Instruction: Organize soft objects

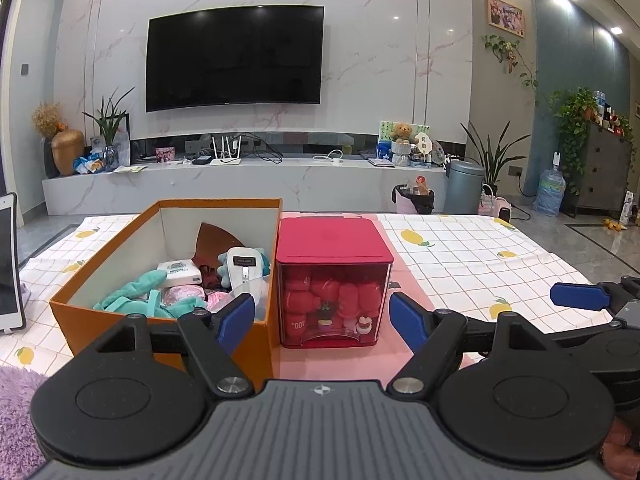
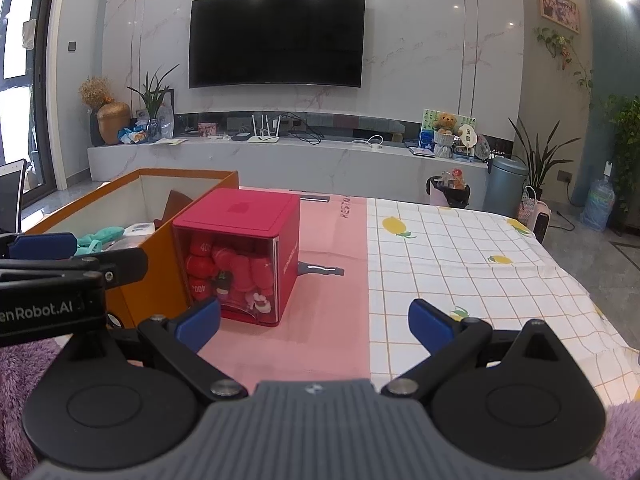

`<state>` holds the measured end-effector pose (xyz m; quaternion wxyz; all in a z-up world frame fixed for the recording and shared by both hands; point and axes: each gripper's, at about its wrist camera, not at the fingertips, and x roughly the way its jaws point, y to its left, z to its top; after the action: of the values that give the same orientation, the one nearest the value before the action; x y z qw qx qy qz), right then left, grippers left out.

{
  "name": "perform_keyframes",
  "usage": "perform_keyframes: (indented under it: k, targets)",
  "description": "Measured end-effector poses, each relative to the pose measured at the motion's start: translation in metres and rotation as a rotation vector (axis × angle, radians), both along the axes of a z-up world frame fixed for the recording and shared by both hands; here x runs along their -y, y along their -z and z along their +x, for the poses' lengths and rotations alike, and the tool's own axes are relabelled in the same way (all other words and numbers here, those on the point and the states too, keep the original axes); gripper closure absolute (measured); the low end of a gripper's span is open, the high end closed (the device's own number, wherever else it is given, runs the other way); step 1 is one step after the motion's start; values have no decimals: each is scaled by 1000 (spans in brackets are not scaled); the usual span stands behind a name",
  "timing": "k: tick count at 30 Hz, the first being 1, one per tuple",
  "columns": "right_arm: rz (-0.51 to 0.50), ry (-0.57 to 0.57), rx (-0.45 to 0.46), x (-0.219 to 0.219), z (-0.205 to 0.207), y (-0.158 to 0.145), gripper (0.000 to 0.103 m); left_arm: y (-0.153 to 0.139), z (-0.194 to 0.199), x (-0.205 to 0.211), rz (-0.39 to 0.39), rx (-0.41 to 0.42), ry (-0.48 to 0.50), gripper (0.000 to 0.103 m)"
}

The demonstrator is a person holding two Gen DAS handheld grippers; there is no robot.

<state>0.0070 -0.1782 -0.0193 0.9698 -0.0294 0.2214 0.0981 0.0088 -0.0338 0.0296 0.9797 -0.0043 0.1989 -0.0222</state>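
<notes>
Orange cardboard is what fills the left of my view: the open orange box (image 1: 160, 280) sits on the table, and inside it lie a teal plush (image 1: 140, 292), a white tissue pack (image 1: 178, 274), a brown piece of cloth (image 1: 212, 240) and a white-and-blue soft toy (image 1: 242, 268), all heaped together. Touching the box's right wall stands a red cube container (image 1: 334, 276) with a clear front, packed with small red soft pieces (image 1: 320, 300); it rests on a pink mat (image 2: 320, 320) laid over the lemon-print tablecloth (image 1: 480, 256).

My left gripper (image 1: 322, 318) hangs just in front of the red container, its blue fingers (image 1: 236, 320) spread wide and gripping nothing; the left pad overlaps the box's near corner in the view. My right gripper (image 2: 314, 322) is likewise spread apart and empty, hovering over the pink mat, to the right of the container. From the right wrist, the left tool's dark arm crosses the left edge beside the orange box (image 2: 160, 280). Purple fuzzy fabric (image 1: 16, 412) shows at the bottom corner.
</notes>
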Motion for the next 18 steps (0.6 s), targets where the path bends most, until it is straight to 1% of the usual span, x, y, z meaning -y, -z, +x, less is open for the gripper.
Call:
perform_keyframes:
  k: [4,9,14,18]
  targets:
    - [-14,4,14,-2,-2,-1,5,1,-1,1,-4,2,2,13]
    - [-10,7,7,-1,-2,0,5,1,-4,5,40,36,-14,13]
    - [-9,1,6,0,-2,0,5,2,-2,4,16,22,-13,13]
    - [-21,3,-2,-1,-1,0,5,2,-1,5,14,18,-11,13]
